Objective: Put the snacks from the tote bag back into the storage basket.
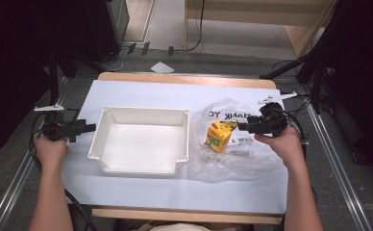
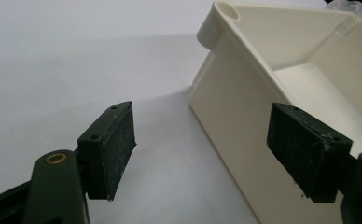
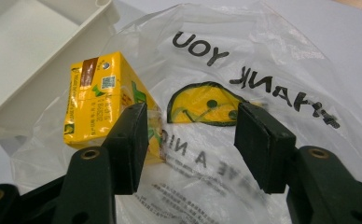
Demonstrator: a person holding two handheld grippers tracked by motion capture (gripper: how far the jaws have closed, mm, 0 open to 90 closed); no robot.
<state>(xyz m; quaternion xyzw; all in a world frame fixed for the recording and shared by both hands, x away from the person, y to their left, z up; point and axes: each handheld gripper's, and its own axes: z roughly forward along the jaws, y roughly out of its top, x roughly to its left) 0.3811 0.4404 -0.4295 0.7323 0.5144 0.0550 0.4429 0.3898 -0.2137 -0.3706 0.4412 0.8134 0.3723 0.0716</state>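
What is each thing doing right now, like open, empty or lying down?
White bin: upright on the table, empty.
Yellow carton: tilted, inside the clear plastic bag.
Clear plastic bag: crumpled, lying flat beside the bin.
Left tongs: open, holding nothing, next to the bin's wall.
Right tongs: open over the bag, beside the carton.

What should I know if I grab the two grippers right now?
Left gripper: open, holding nothing, beside the left wall of the white bin.
Right gripper: open over the clear bag, one jaw next to the yellow carton; nothing gripped.
Things: the carton sits on the bag, right of the bin. The bin looks empty.
Done: nothing moved into the bin yet.
Left, probably: grip the carton and put it in the bin.
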